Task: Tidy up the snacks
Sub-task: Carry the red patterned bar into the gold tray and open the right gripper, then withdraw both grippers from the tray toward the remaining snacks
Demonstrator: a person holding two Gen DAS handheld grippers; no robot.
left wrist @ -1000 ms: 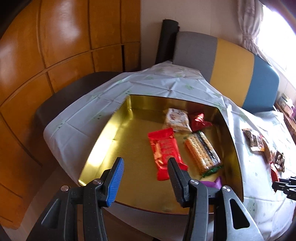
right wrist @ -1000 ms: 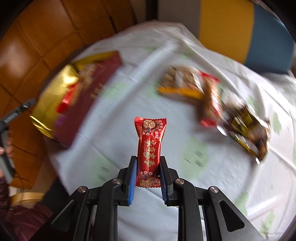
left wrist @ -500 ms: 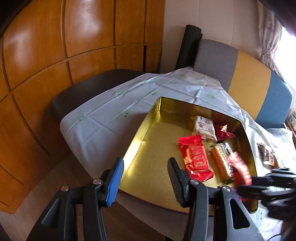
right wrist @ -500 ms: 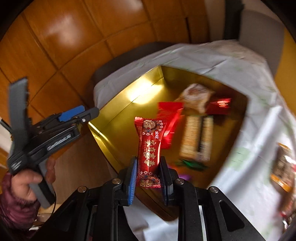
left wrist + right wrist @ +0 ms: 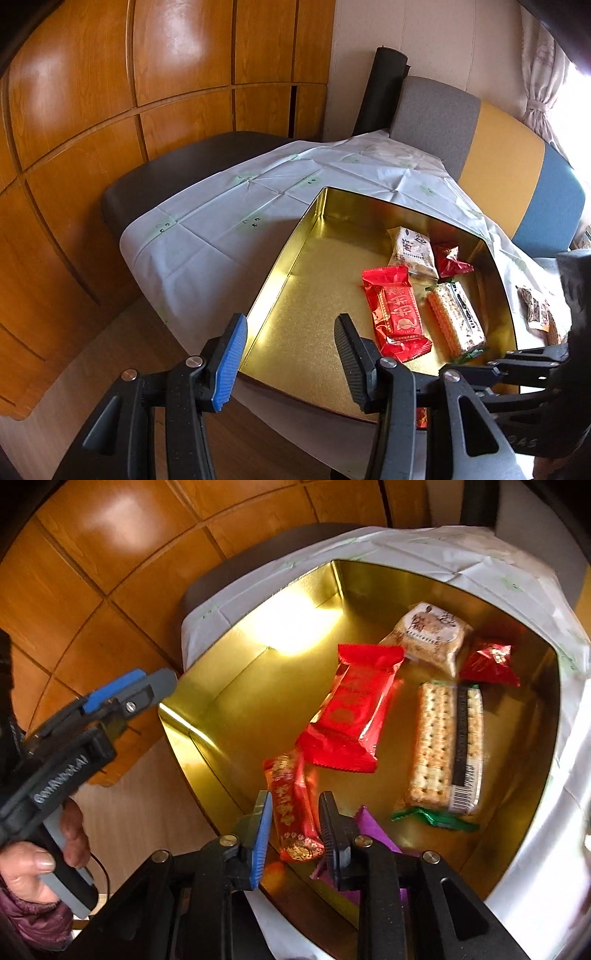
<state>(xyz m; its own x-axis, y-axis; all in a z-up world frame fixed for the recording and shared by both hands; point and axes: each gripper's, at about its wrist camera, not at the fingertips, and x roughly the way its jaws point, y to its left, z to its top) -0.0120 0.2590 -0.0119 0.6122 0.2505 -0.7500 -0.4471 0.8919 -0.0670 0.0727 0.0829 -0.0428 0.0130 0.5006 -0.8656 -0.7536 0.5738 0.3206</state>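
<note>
A home living or dining room, set up for sorting snacks.

Warm wooden wall panels [image 5: 177,110] line the room. A low surface [image 5: 221,229] is covered by a white cloth printed with small green motifs, and behind it stands an upholstered seat back [image 5: 480,147] in grey, yellow and blue blocks. A gathered curtain [image 5: 543,81] hangs by a bright window. A gold tin [image 5: 229,686] of wrapped snacks sits on the cloth, and wood-look flooring [image 5: 110,362] shows below.
</note>
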